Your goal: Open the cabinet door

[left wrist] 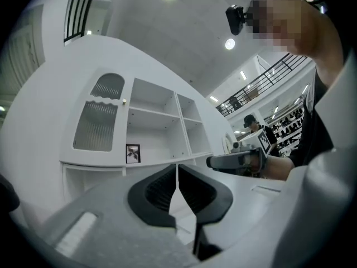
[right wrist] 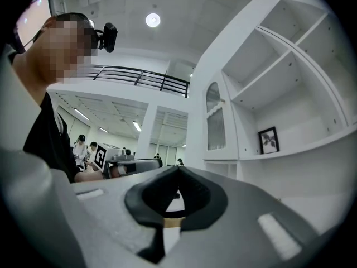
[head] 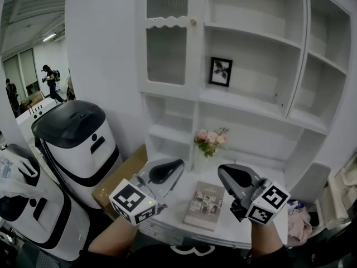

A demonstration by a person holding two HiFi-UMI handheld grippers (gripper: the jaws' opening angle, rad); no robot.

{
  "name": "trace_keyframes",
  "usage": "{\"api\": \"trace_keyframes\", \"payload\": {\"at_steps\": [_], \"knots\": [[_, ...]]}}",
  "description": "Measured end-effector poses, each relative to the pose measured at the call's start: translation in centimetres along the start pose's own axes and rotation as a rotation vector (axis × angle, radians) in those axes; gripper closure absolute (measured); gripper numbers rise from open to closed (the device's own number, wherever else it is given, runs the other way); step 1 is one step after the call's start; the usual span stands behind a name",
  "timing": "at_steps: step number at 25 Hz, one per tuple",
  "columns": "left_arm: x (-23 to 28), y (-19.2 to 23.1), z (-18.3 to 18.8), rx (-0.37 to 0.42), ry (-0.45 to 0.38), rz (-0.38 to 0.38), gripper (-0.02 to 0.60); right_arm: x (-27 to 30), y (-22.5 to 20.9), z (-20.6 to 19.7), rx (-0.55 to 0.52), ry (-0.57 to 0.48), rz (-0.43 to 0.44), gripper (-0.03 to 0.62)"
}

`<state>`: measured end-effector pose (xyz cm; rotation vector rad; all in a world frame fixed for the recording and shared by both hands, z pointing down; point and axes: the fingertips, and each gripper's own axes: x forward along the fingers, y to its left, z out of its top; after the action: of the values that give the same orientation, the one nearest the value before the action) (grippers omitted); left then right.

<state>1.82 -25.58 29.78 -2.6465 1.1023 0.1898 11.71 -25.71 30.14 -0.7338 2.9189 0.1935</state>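
Jaws together (empty), left gripper (left wrist: 177, 169), right gripper (right wrist: 178, 171), cabinet door (head: 167, 43) closed, book (head: 204, 204) lettering illegible

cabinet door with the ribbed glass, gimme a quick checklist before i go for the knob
1. White cabinet door with ribbed glass panels closed, ready to open: ok.
2. Small round knob on its right edge visible and unblocked: ok.
3. Left gripper open for the knob: not ok, jaws shut, empty.
4. Right gripper open for the knob: not ok, jaws shut, empty.
5. A gripper near the knob: not ok, both hover well below it, over the white desk.
6. Hinge side: cannot tell, no hinges visible.
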Motion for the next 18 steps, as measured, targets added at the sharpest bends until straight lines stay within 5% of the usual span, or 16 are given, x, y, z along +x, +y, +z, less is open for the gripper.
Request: {"api": "trace_keyframes", "payload": {"at_steps": [11,18], "knots": [[6.9,9.4,4.2,0.131,-0.084,-0.038,0.571,5.4,-6.7,2.6,-0.076,-0.015,-0.076,0.592],[11.6,14.7,9.1,0.251,-0.127,-0.06,0.478,7.2,-9.8,5.6,-0.125,-0.025,-0.144,0.592]]}}
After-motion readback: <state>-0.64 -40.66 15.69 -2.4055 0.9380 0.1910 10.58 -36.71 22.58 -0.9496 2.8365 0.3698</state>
